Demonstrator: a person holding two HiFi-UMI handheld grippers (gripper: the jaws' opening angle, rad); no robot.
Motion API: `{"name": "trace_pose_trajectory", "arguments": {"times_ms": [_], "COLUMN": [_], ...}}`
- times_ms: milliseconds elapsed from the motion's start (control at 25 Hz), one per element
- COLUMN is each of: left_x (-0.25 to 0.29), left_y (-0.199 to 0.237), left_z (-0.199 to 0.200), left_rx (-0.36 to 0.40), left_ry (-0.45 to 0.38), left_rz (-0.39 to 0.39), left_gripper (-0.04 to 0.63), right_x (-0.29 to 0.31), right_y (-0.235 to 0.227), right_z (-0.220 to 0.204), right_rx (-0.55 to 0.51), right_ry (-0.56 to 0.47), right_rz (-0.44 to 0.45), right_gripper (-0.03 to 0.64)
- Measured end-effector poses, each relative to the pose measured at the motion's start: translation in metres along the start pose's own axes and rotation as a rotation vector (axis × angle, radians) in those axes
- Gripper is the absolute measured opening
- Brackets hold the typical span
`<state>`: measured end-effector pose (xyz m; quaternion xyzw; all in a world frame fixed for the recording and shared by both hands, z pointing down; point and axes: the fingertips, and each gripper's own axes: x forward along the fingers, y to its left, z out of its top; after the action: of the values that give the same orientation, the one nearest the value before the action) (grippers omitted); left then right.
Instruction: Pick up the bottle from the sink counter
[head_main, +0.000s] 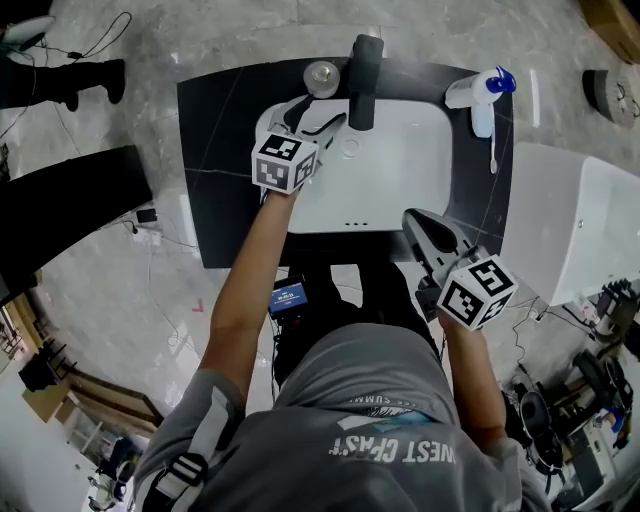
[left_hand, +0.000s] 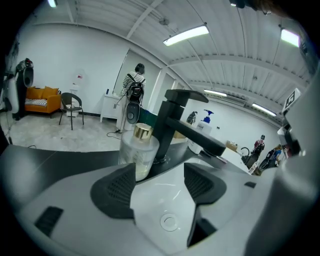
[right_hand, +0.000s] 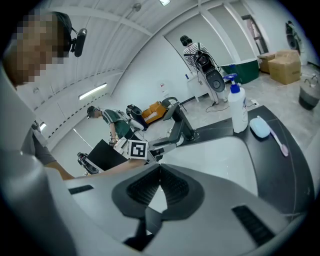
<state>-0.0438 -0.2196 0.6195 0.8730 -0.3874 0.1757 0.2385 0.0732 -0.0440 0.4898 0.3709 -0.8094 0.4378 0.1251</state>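
Observation:
A small clear glass bottle (left_hand: 139, 152) with a gold cap stands on the black counter (head_main: 215, 140) just left of the black faucet (head_main: 364, 70). In the head view the bottle (head_main: 321, 77) shows as a round cap at the back rim of the white sink (head_main: 400, 190). My left gripper (head_main: 322, 116) hovers over the basin's back left corner, open, and points at the bottle. The bottle stands just beyond the left pad, and nothing is between the jaws (left_hand: 160, 175). My right gripper (head_main: 425, 228) is at the sink's front edge, shut and empty (right_hand: 160, 187).
A white pump bottle with a blue top (head_main: 480, 95) and a brush (head_main: 493, 150) lie on the counter's right end. The faucet spout (left_hand: 200, 140) reaches over the basin right of the bottle. A large white fixture (head_main: 580, 220) stands to the right of the counter.

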Motion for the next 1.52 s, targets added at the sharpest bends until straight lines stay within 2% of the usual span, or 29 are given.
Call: {"name": "trace_pose_trajectory", "arguments": {"times_ms": [280,600,720,1040,1320,1520], "left_x": [0.006,0.008,0.010,0.015,0.034,0.043], "left_y": [0.019,0.030,0.028,0.034,0.047,0.056], "left_z": [0.009,0.011,0.011,0.015,0.027,0.026], "left_rx": [0.004,-0.001,0.006,0.042,0.129,0.145], "left_ry": [-0.040,-0.057,-0.054,-0.083,-0.095,-0.063], "left_rz": [0.090,0.142,0.137,0.187,0.204,0.252], "left_gripper": [0.302,0.307,0.307,0.320,0.353,0.368], "right_x": [-0.003,-0.004,-0.005,-0.006,-0.008,-0.008], "right_y": [-0.004,-0.008,-0.008,-0.011,-0.015,-0.022], "right_z": [-0.006,-0.013,-0.015,-0.024,-0.028,-0.032], "right_rx": [0.008,0.012,0.013,0.020,0.030,0.041], "right_ry": [0.007,0.015,0.019,0.040,0.052,0.058], "right_rz": [-0.013,-0.016,-0.016,-0.021,-0.032,-0.044], "right_gripper": [0.002,0.003,0.002,0.002,0.002,0.002]}}
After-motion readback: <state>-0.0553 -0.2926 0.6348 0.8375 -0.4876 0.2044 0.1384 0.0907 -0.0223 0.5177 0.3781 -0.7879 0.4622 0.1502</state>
